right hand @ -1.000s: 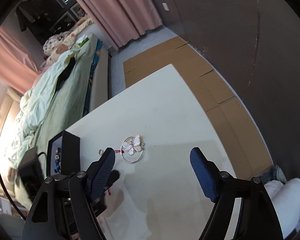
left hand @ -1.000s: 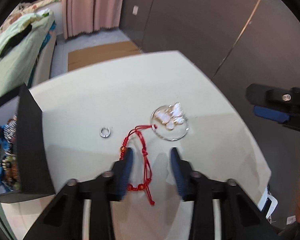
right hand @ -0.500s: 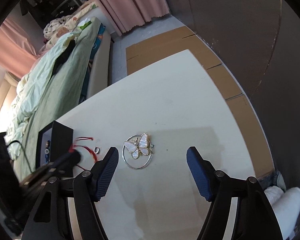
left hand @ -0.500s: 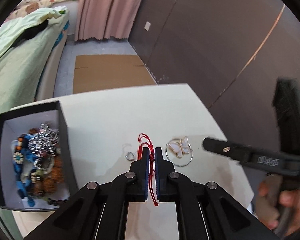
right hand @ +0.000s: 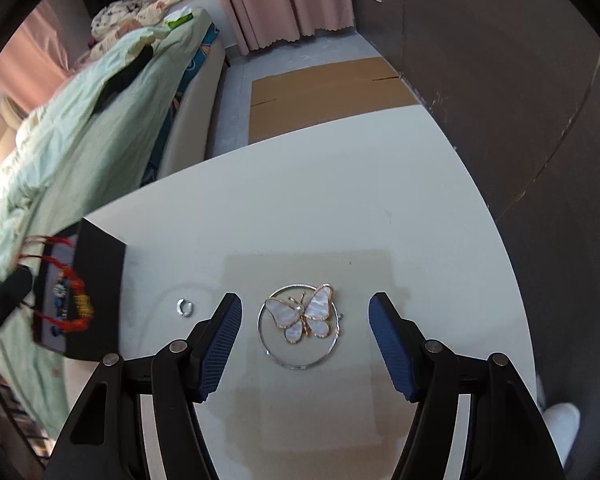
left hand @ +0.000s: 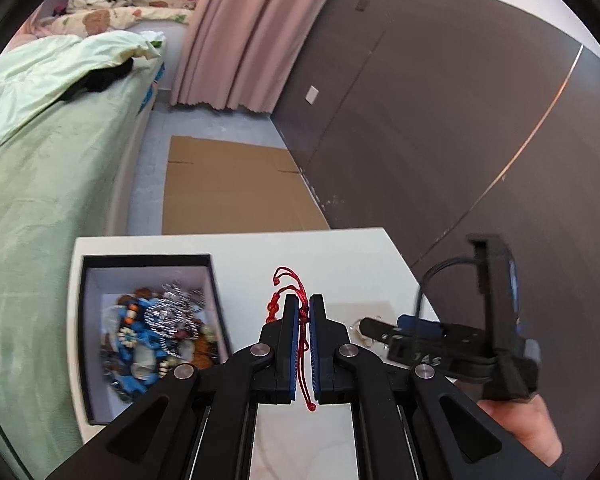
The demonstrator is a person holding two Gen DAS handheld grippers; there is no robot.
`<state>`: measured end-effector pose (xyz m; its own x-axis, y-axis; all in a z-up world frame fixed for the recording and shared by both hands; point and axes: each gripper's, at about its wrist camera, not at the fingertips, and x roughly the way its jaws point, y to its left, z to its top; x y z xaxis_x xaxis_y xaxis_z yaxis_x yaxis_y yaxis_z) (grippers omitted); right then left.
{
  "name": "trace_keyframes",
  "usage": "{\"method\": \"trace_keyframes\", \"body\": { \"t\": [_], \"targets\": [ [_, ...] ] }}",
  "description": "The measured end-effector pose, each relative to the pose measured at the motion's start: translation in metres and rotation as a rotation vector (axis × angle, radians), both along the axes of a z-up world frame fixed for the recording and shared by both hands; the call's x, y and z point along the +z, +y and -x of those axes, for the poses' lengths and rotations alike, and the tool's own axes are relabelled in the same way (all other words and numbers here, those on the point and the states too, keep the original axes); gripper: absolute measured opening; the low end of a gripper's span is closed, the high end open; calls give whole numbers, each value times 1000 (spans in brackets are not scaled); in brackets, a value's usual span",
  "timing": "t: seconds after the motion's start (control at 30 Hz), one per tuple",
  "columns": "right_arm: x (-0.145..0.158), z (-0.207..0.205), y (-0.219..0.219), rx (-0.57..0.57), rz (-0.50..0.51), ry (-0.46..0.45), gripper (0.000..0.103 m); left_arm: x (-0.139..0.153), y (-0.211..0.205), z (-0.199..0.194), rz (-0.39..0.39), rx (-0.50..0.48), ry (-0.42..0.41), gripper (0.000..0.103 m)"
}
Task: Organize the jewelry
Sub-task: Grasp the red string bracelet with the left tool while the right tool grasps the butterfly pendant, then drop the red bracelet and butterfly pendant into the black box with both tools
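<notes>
My left gripper (left hand: 304, 300) is shut on a red cord bracelet (left hand: 288, 284), held up above the white table (left hand: 340, 252) just right of a black box (left hand: 152, 258). The cord's ends dangle between the fingers. In the right wrist view the bracelet (right hand: 76, 300) hangs blurred in front of the box (right hand: 100, 280). My right gripper (right hand: 305, 300) is open and points steeply down over a butterfly pendant (right hand: 302, 316) set in a silver hoop. The pendant lies flat between the blue pads (right hand: 224, 332) and neither pad touches it. A small silver ring (right hand: 185, 307) lies left of the pendant.
The box holds several beaded and silver pieces (left hand: 160, 328). A person's hand (left hand: 524, 428) grips the right tool at lower right. A bed with a green quilt (left hand: 40, 160) runs along the left. Flat cardboard (left hand: 228, 184) lies on the floor beyond the table, and a dark wall (left hand: 440, 120) is to the right.
My left gripper shut on the red bracelet, lifted it off the table and moved left toward the box. My right gripper came down over the butterfly pendant, its jaws slightly narrower.
</notes>
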<state>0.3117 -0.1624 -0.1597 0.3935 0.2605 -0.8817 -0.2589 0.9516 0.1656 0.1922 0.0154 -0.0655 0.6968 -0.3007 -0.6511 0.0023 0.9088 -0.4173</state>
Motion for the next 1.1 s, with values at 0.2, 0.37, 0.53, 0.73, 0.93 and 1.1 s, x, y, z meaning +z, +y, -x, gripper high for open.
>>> {"method": "trace_keyframes", "body": {
  "t": [0.2, 0.37, 0.53, 0.73, 0.93, 1.1],
  "targets": [
    [-7, -1, 17, 30, 116, -31, 67, 4, 20, 6, 19, 37, -12, 5],
    [-10, -3, 19, 46, 147, -38, 60, 3, 25, 5, 27, 47, -10, 5],
    [-6, -3, 14, 46, 93, -10, 43, 3, 24, 7, 28, 47, -11, 5],
    [5, 6, 4, 34, 40, -17, 43, 7, 28, 10, 31, 56, -21, 5],
    [20, 17, -2, 26, -27, -48, 43, 14, 39, 22, 26, 83, -39, 5],
    [35, 36, 4, 42, -75, -96, 43, 11, 53, 29, 17, 118, -14, 5]
  ]
}}
